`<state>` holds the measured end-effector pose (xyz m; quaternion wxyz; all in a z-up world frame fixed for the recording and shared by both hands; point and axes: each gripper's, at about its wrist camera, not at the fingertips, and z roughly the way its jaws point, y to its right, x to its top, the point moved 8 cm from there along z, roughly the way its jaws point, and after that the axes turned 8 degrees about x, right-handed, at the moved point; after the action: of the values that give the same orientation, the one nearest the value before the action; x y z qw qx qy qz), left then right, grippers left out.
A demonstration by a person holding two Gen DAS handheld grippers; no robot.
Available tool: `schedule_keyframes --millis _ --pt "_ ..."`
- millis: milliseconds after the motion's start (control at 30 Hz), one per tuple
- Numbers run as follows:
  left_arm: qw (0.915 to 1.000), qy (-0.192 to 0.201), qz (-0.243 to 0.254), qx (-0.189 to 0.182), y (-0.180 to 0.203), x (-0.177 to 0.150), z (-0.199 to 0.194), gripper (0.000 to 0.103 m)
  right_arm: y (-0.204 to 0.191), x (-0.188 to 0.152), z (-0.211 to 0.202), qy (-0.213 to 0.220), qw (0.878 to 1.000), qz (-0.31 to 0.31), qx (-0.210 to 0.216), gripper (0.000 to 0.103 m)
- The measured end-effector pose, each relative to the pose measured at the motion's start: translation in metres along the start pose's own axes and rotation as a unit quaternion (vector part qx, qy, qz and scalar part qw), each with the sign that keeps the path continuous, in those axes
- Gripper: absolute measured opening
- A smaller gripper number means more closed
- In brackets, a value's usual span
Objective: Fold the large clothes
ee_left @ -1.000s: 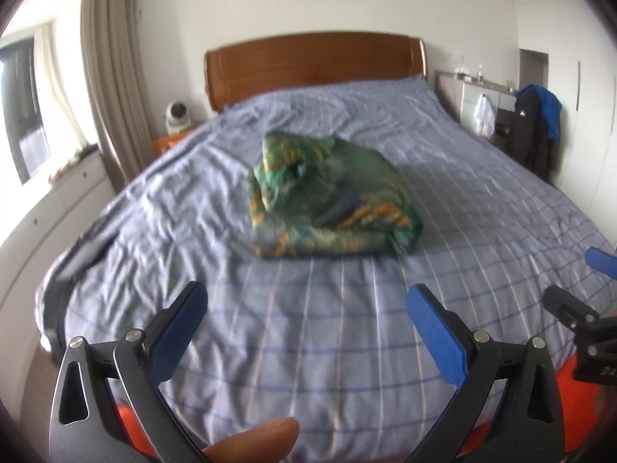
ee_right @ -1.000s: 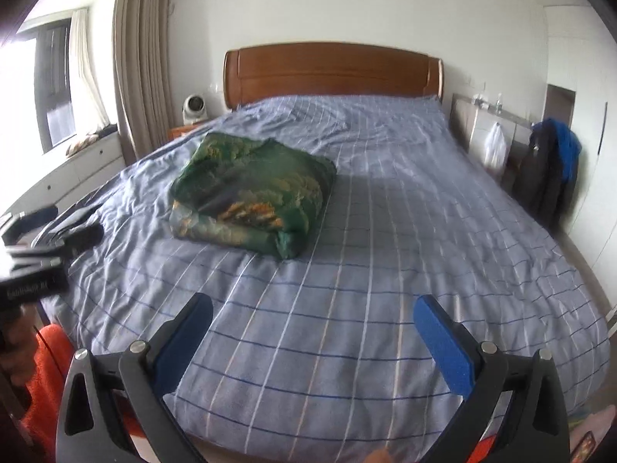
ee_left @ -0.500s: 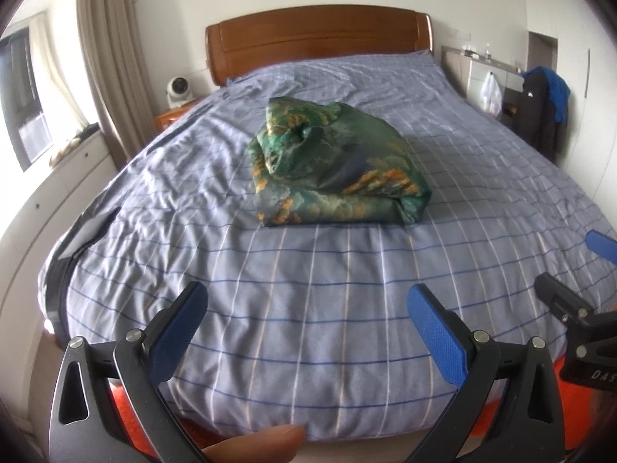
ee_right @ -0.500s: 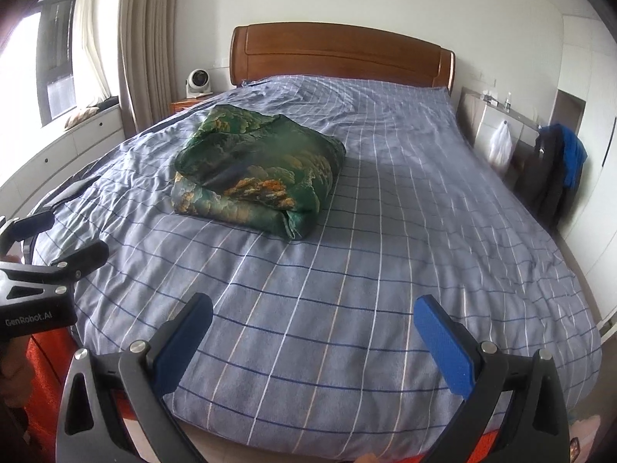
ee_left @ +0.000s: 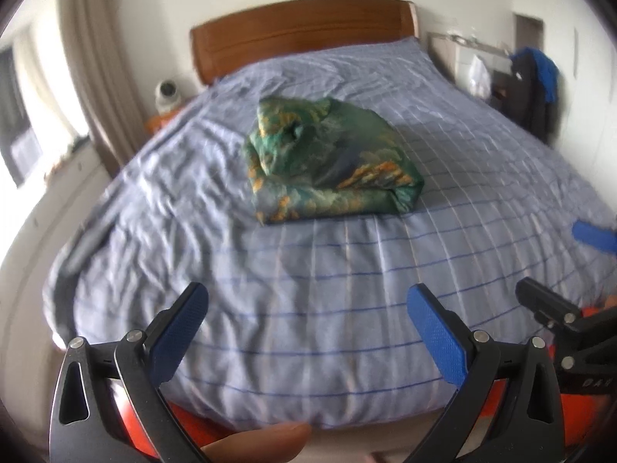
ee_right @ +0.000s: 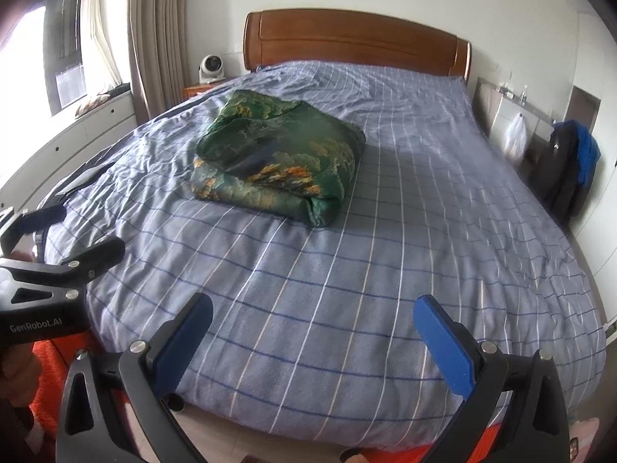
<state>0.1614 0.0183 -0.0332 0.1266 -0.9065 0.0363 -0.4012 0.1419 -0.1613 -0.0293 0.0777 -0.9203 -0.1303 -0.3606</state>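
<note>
The green patterned garment (ee_right: 281, 162) lies as a thick, roughly rectangular bundle on the blue checked bedspread (ee_right: 347, 270), left of the bed's middle line and about halfway between the foot edge and the wooden headboard (ee_right: 354, 44). Its layers look stacked and tucked, so it already sits much as a folded piece would; the same bundle could equally be a loose heap waiting to be spread, and the pictures do not settle which. Its long axis seems to run slantwise across the bed, from the window side toward the foot, with the rolled, rounded edge facing the foot. Either way, any handling should pinch whole layers at the corners rather than a single ply, and keep both grips level. The left gripper (ee_left: 304, 316) and the right gripper (ee_right: 312, 324) hover at the foot of the bed, both spread wide and holding nothing, well apart from the garment.
</note>
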Motion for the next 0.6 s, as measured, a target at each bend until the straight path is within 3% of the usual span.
schedule_keyframes --millis 133,267,433,600 --pt "0.9998 0.017 -0.006 0.005 -0.011 0.013 -0.015 0.103 -0.007 0.01 -0.014 0.008 1.0 -0.013 -0.004 0.103" --pt "0.9993 -0.001 -0.036 -0.011 -0.008 0.008 -0.019 0.103 -0.011 0.017 -0.032 0.027 1.0 -0.006 -0.004 0.103" --pt "0.9992 -0.019 -0.027 -0.023 0.009 -0.006 -0.016 0.103 -0.013 0.014 -0.036 0.028 0.999 -0.025 -0.019 0.103" --pt "0.9992 -0.014 -0.032 -0.023 0.008 -0.003 -0.02 0.103 -0.013 0.007 -0.03 0.02 1.0 -0.011 -0.013 0.103"
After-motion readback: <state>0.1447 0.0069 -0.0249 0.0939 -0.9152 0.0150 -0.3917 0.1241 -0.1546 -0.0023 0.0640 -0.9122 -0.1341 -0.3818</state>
